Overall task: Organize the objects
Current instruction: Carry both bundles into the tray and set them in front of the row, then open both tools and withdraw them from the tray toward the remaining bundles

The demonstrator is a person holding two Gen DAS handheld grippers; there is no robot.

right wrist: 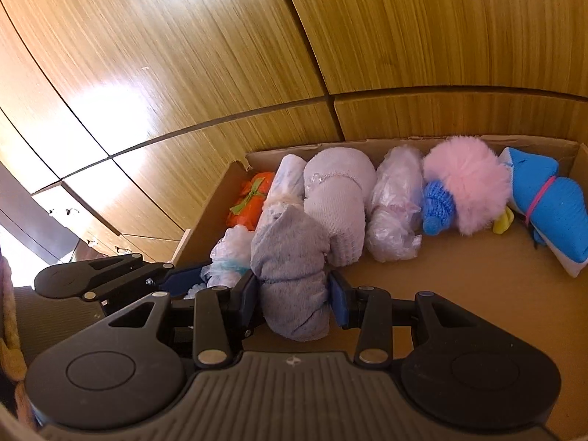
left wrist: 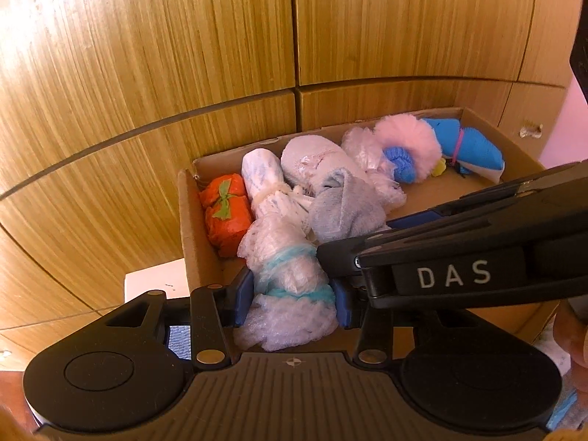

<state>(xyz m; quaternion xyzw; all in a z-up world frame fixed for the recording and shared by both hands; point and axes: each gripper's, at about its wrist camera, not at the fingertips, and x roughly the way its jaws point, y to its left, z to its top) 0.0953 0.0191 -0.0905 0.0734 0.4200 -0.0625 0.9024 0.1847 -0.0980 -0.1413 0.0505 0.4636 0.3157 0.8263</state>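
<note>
An open cardboard box holds a row of rolled bundles. My left gripper is shut on a clear plastic-wrapped bundle with turquoise bands at the box's near left corner. Right beside it, my right gripper is shut on a grey fuzzy sock roll, which rests low in the box. The right gripper's black housing marked DAS crosses the left wrist view from the right. In the right wrist view the plastic bundle shows just left of the grey roll.
Behind them lie an orange parcel with a green bow, a white roll, a white knit bundle, a plastic bag, a pink pompom hat and a blue cloth. Bare box floor spreads front right. Wooden cabinet doors stand behind.
</note>
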